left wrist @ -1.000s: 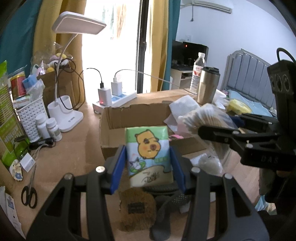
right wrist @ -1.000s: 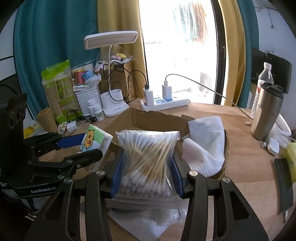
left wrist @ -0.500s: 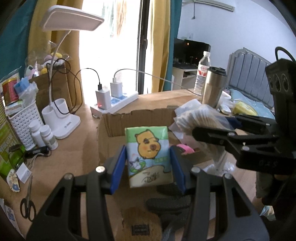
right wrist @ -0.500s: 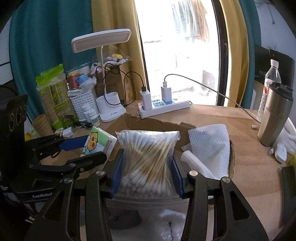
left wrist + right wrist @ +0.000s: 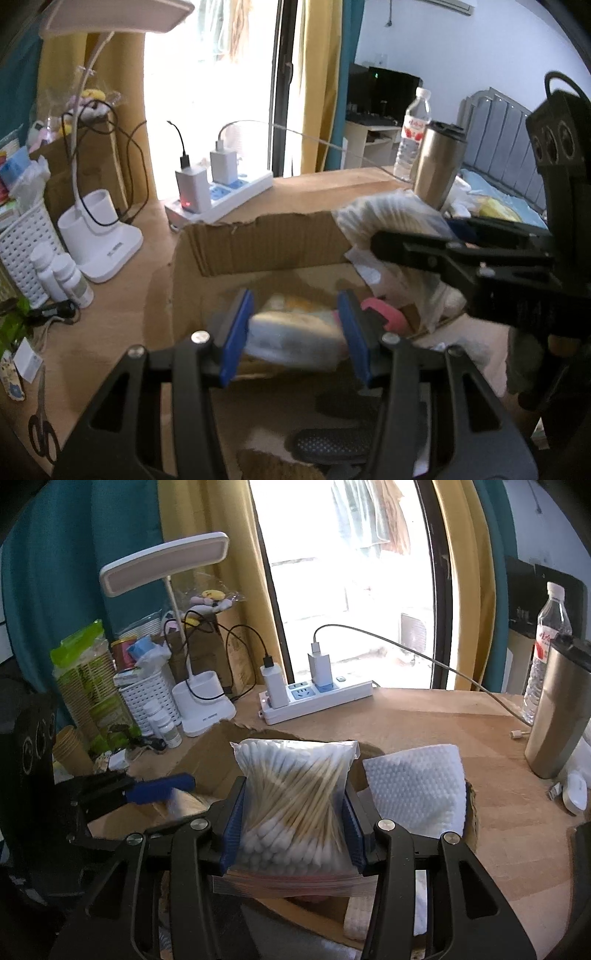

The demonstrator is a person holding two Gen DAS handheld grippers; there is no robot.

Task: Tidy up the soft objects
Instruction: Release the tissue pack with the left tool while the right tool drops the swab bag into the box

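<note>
The left gripper (image 5: 293,332) has tipped its blurred green-and-white tissue pack (image 5: 291,334) – upright a second ago – flat between still-clamped blue pads, low inside the brown cardboard box (image 5: 258,243). The right gripper (image 5: 293,823) stays clamped on the clear bag of cotton swabs (image 5: 295,797) – one release looks imminent

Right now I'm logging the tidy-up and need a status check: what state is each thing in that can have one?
left gripper: shut on the blurred tissue pack, over the box.
right gripper: shut on the cotton swab bag.
cardboard box: open.
power strip: two chargers plugged in.
steel tumbler: upright, lidded.
water bottle: upright, capped.
</note>
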